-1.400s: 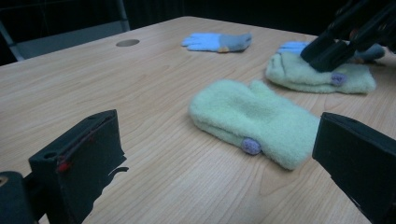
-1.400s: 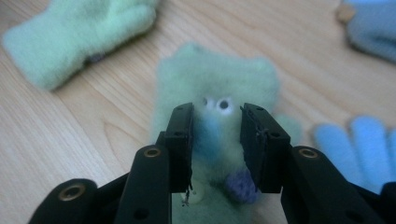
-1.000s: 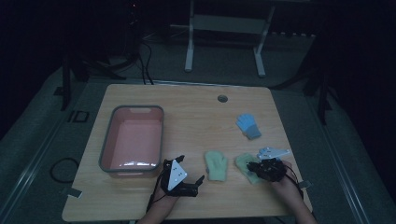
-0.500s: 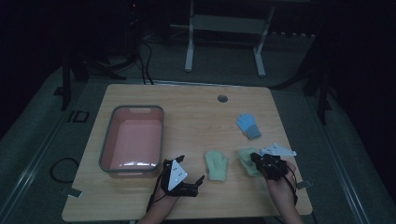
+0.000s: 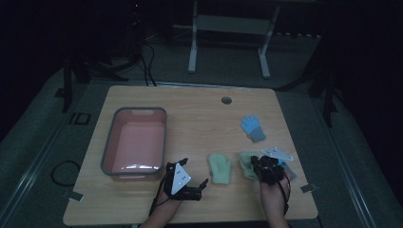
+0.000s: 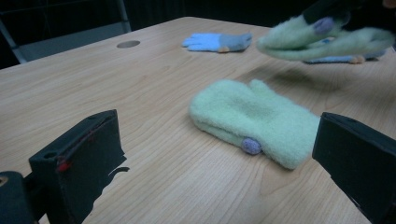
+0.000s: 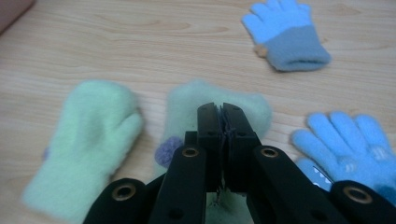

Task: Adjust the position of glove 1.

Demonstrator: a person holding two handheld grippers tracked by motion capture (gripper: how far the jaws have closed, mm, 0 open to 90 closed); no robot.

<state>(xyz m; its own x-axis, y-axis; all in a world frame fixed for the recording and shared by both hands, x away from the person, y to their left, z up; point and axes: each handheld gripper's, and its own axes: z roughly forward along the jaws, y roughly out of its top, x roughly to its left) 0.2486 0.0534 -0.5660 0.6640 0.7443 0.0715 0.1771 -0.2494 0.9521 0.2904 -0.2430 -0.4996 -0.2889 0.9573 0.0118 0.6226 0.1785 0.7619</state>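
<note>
- Counter point(image 5: 190, 109): light wood, carried everything; a round hole point(image 5: 226, 100) sat at its far edge, well beyond both sets of jaws.
- Bin point(image 5: 135, 142): grey rim, pink inside, on the counter just beyond and to the left of the left gripper point(image 5: 187, 183).
- Left gripper: lay low at the near edge, jaws released and spread wide, nothing between them in its own view.
- Right gripper point(image 5: 260, 166): jaws clenched on the cuff edge of one green mitten point(image 7: 219, 112); in the left gripper view that mitten point(image 6: 322, 37) hung clear of the counter with its shadow below.
- Second green mitten point(image 6: 254, 121): flat on the counter, straight ahead of the left jaws, between the two grippers; left of the right jaws in the right gripper view. It had a small purple tag at the cuff.
- Blue glove point(image 7: 285, 35): grey cuff, flat on the counter beyond the right jaws, up and to their right, apart from the held mitten.
- Second blue glove point(image 7: 352, 149): just right of the right jaws, close beside the held mitten; whether the two touched, can't tell.
</note>
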